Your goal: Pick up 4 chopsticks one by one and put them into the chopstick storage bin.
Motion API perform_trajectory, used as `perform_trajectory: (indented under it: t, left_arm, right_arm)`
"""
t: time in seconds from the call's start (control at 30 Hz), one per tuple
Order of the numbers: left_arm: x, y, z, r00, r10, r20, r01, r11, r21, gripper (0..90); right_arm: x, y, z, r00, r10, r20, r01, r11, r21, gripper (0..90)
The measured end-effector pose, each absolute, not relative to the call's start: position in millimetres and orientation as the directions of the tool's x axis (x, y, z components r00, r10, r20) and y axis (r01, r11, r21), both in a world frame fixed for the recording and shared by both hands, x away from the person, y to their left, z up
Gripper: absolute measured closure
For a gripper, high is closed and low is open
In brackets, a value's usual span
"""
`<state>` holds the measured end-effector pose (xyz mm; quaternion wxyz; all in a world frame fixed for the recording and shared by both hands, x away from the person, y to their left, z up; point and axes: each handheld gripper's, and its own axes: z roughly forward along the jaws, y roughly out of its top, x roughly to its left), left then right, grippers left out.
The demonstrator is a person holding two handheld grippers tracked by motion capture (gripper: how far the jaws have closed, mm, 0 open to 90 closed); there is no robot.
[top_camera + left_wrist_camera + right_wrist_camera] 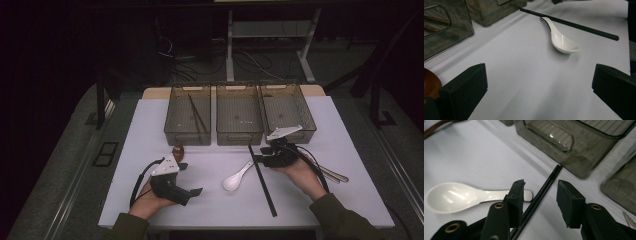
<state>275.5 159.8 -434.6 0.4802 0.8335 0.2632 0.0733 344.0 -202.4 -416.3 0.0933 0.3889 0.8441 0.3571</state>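
Sorting of utensils into three bins, judged at an early stage: the left bin holds brown chopsticks, while the brown spoon, white spoon, black chopsticks and metal cutlery lie loose on the desk. Left tongs, at the desk's 8 o'clock, stand wide apart and empty. Right tongs, at 3 o'clock, are half apart, straddling the black chopsticks' far end just at 6 o'clock of the middle bin, pads not yet pressing.

Black chopsticks between the right gripper jaws; glossy white spoon beside it; smoky grey bins beyond.
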Motion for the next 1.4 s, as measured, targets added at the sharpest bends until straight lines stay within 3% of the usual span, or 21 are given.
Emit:
perform_trajectory:
  t: [0.53,1.4]
  left_arm:
    - [276,160,-434,0.853,0.506,-0.13,0.367,-0.402,0.839,0.0]
    - [275,159,-435,0.855,0.502,-0.131,0.365,-0.402,0.84,0.0]
  right_arm:
    - [381,-179,-436,-0.646,0.758,0.089,0.614,0.448,0.649,67.3]
    - [383,-173,-445,-0.652,0.757,0.046,0.603,0.481,0.637,77.1]
